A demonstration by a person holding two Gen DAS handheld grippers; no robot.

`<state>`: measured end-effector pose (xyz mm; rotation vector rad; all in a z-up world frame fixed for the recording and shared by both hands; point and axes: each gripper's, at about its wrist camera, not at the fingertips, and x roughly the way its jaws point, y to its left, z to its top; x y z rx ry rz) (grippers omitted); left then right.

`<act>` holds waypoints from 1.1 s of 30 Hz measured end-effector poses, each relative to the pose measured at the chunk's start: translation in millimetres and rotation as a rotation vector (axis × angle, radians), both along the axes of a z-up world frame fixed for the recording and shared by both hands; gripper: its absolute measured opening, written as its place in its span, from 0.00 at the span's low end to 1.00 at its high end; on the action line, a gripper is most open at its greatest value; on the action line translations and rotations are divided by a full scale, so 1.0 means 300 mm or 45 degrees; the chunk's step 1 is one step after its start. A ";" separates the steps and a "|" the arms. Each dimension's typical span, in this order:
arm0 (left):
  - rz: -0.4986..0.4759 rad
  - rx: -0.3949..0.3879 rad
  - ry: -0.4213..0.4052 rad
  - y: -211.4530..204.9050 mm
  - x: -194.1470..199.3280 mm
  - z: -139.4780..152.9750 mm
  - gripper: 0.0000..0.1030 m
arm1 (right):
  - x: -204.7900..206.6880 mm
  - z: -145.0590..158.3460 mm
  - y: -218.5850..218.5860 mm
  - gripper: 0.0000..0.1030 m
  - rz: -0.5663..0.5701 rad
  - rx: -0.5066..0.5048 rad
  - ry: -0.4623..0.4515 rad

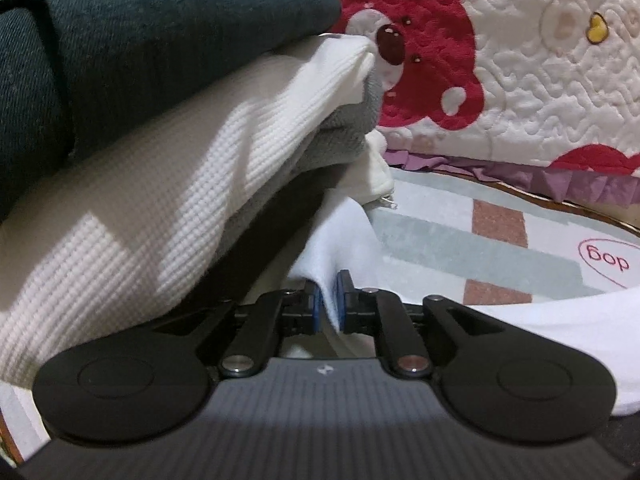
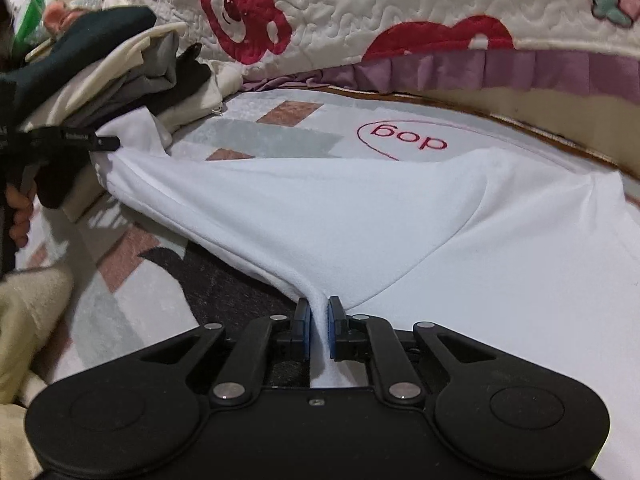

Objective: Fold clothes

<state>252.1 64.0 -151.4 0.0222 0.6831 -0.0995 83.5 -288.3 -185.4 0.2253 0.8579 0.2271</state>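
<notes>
A white garment (image 2: 400, 220) lies spread on a patterned mat (image 2: 280, 128), with one edge lifted into a taut ridge. My right gripper (image 2: 319, 320) is shut on a fold of that edge, and the cloth fills the gap between its blue pads. At the far left of the right wrist view my left gripper (image 2: 108, 143) holds the other end of the ridge. In the left wrist view the left gripper (image 1: 329, 300) has the white garment (image 1: 560, 340) pinched between its pads, right below a stack of clothes.
The stack has a dark green piece (image 1: 140, 60), a white ribbed piece (image 1: 180, 200) and a grey one (image 1: 344, 128). A quilt with red bears (image 2: 360, 20) hangs behind the mat. A person's hand (image 2: 20, 216) and cream cloth (image 2: 28, 312) are at the left.
</notes>
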 end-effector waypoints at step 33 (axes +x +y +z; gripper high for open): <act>-0.836 -0.306 0.557 -0.482 -0.393 0.017 0.55 | -0.369 0.011 0.126 0.55 -0.017 0.057 0.537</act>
